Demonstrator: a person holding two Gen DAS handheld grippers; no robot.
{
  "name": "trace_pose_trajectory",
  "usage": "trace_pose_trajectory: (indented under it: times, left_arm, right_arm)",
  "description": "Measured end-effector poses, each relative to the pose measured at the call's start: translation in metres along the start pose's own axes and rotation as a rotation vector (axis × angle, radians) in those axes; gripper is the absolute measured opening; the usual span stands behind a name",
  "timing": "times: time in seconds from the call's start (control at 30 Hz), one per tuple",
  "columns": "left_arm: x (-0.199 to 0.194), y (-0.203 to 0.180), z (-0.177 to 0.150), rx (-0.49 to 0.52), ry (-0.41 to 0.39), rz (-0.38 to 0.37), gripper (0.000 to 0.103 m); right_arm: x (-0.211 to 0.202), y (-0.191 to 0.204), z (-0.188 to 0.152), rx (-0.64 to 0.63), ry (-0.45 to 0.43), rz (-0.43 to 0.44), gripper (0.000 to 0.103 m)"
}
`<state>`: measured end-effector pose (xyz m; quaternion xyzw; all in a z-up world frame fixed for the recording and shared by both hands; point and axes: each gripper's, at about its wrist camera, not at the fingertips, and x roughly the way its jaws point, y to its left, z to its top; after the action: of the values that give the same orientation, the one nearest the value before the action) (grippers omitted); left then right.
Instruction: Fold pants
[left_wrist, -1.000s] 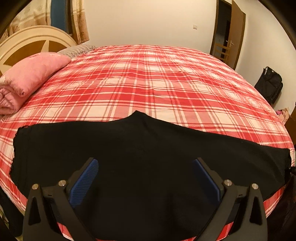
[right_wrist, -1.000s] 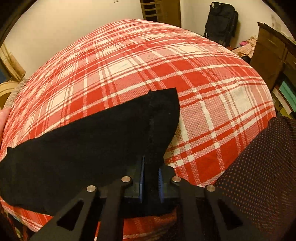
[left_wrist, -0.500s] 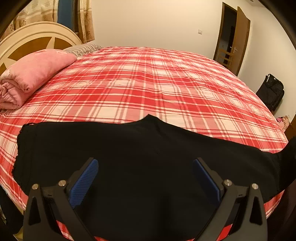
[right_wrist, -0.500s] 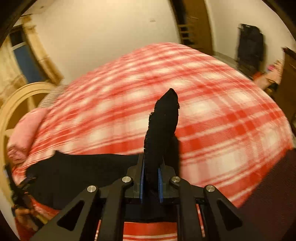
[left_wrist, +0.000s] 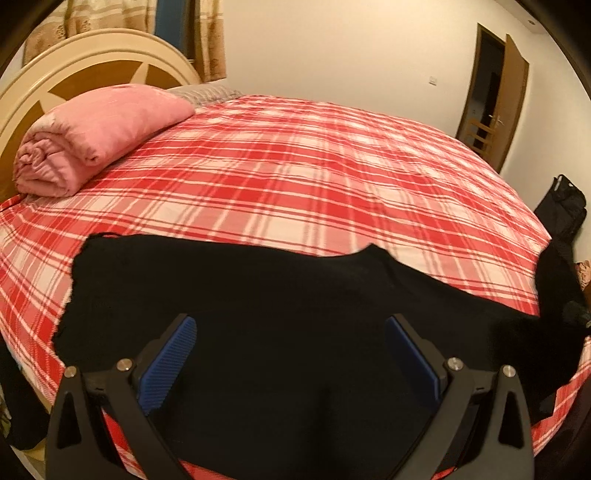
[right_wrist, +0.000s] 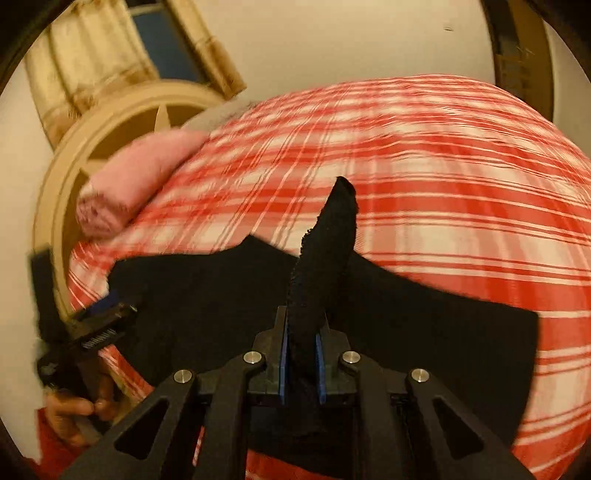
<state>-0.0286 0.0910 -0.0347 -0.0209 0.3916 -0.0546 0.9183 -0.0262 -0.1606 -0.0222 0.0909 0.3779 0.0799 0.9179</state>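
The right gripper (right_wrist: 301, 341) was clamped on one end of the black pants (right_wrist: 229, 295), its blue pads (right_wrist: 283, 354) pressed together with a narrow strip of cloth standing upright between them. That pinched end was lifted clear of the bed (right_wrist: 443, 184), while the rest of the garment lay flat along the near edge of the red plaid cover.

The left gripper (left_wrist: 291, 354) hovered above the middle of the pants (left_wrist: 258, 295) with its jaws wide apart and nothing between its pads (left_wrist: 168, 363). Whether its fingers touched the cloth could not be determined from the wrist view. In the right wrist view, the left gripper (right_wrist: 99, 325) appeared at the far left, beside the other end of the garment.

A rolled pink blanket (left_wrist: 92, 136) lay well apart, near the headboard (left_wrist: 74, 70).

Probable step: carrying the raised end across to form a fold.

Risks:
- The grip covered only a thin edge of cloth. A quick pull could draw it out of the pads and drop the end short.
- The flat part was not held down. Drag from the lifted end could slide it toward the bed edge or bunch it, producing a crooked fold.
- The right wrist view was blurred, which suggested fast motion, so overshoot was possible.
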Motion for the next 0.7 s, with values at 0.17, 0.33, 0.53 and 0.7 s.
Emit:
trace_pose_trajectory:
  times: [0.17, 0.33, 0.53, 0.7]
  left_arm:
    - [0.004, 0.018, -0.002, -0.017, 0.003, 0.025, 0.103]
    - [0.013, 0.027, -0.006, -0.032, 0.028, 0.031, 0.103]
    - [0.020, 0.024, -0.007, -0.010, 0.046, 0.029, 0.103]
    - [0.021, 0.018, -0.005, 0.017, 0.040, 0.014, 0.103]
  right_arm:
    - [0.044, 0.037, -0.025, -0.080, 0.033, -0.051, 0.014]
    - [0.056, 0.053, -0.044, -0.150, 0.030, -0.023, 0.040]
    - [0.035, 0.065, -0.063, -0.183, 0.081, 0.337, 0.043]
    - [-0.019, -0.003, -0.061, -0.090, -0.087, 0.136, 0.041]
